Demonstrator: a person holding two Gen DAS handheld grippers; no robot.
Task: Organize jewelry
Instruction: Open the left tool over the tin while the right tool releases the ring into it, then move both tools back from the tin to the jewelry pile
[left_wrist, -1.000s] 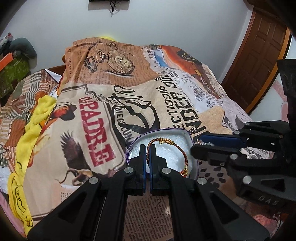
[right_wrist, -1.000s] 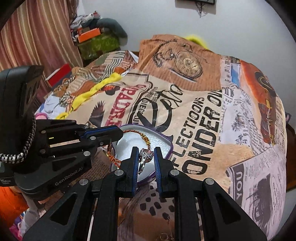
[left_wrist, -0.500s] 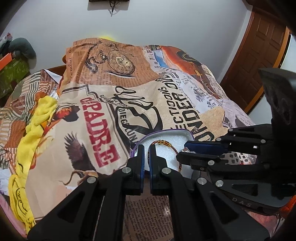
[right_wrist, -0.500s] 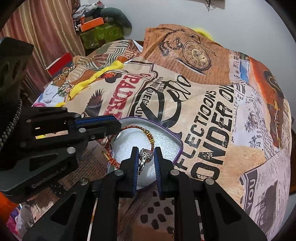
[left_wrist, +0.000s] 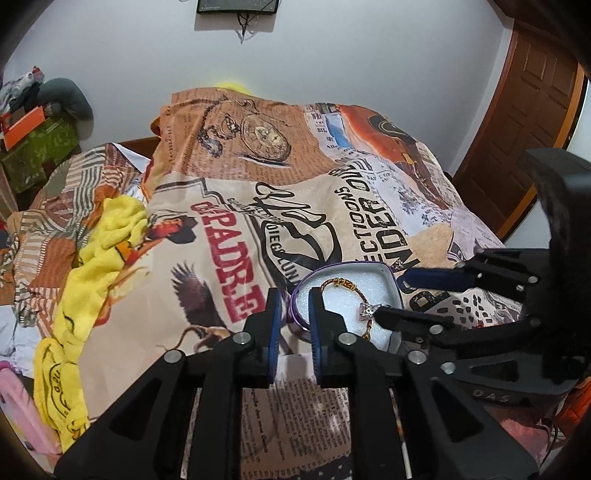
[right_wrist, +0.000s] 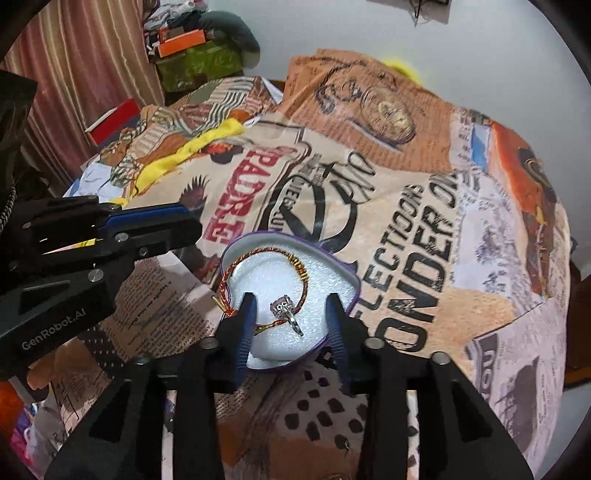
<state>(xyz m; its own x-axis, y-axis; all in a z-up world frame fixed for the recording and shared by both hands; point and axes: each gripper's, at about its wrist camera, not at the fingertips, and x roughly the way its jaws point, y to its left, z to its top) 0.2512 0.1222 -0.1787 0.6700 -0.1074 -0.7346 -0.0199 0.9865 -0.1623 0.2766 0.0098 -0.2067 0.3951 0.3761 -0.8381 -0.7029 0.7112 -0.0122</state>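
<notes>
Your right tool (right_wrist: 291, 317) has just opened, dropping the ring (right_wrist: 286, 314) into the box (right_wrist: 341, 273); your left tool (left_wrist: 293, 325) stands narrow, empty.

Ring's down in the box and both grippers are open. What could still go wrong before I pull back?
1. The ring lies loose on the foam, across the bracelet, between the fingers of the right gripper, whose jaws have just been opening; a careless pull-back could drag it.
2. The box sits on a soft, wrinkled bedspread; a nudge may tip it.
3. The left gripper, jaws also just opening, straddles the box rim and might catch it.
</notes>
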